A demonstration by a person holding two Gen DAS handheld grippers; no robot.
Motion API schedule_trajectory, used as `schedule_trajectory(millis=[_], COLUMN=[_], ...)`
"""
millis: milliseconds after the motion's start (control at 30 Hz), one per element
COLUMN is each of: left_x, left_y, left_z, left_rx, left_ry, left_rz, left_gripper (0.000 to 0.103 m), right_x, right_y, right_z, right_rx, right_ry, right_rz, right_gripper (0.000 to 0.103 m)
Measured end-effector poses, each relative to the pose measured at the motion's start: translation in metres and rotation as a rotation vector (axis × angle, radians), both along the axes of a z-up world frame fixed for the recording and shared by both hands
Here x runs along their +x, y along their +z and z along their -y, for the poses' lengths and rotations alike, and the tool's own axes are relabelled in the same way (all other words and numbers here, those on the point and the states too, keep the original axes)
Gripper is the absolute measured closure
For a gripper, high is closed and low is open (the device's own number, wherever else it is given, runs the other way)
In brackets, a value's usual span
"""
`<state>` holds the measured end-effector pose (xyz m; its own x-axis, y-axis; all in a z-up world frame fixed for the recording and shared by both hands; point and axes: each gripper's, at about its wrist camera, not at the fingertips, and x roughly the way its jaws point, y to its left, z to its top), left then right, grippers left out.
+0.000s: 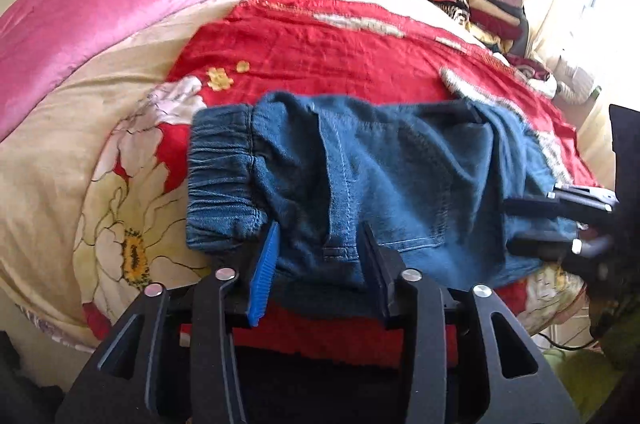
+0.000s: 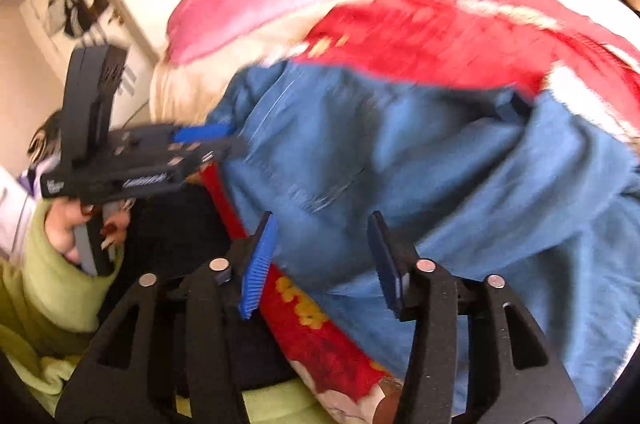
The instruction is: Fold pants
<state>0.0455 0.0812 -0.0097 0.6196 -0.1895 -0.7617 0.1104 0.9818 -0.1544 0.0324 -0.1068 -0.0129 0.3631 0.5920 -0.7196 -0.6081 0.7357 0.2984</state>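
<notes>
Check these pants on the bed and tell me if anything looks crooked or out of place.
The pants are folded but bunched: the right end lies rumpled and the near edge hangs past the bedspread. Nothing looks torn or spilled.

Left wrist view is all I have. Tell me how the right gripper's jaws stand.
Observer: The right gripper is open. The pants lie between its pads, not pinched.
Operator: Report what is holding my gripper.
Observer: A hand in a green sleeve holds the left gripper, whose tips are at the pants' edge.
</notes>
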Motion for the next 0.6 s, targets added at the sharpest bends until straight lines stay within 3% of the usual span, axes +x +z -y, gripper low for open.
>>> schedule_trajectory(millis=[133,333,600], left_x=[-0.013,-0.026,-0.013], left_y=[0.020,0.047,0.048], left_z=[0.003,0.014,0.060], left_rx=[0.018,0.007,-0.035], left_ry=[0.024,0.019,-0.090], left_rz=[0.050,0.111,0.080], left_gripper=[0.037,0.021,0.019], right_x=[0.005,0.004,0.033], right_y=[0.013,0.031,0.054], right_z=[0.033,0.083,0.117], right_rx=[0.003,0.004,-0.026], right_ry=[-0.099,-0.246,-0.365], right_rz=[0.031,0.100,0.161], right_gripper=[0.047,0.032,0.020])
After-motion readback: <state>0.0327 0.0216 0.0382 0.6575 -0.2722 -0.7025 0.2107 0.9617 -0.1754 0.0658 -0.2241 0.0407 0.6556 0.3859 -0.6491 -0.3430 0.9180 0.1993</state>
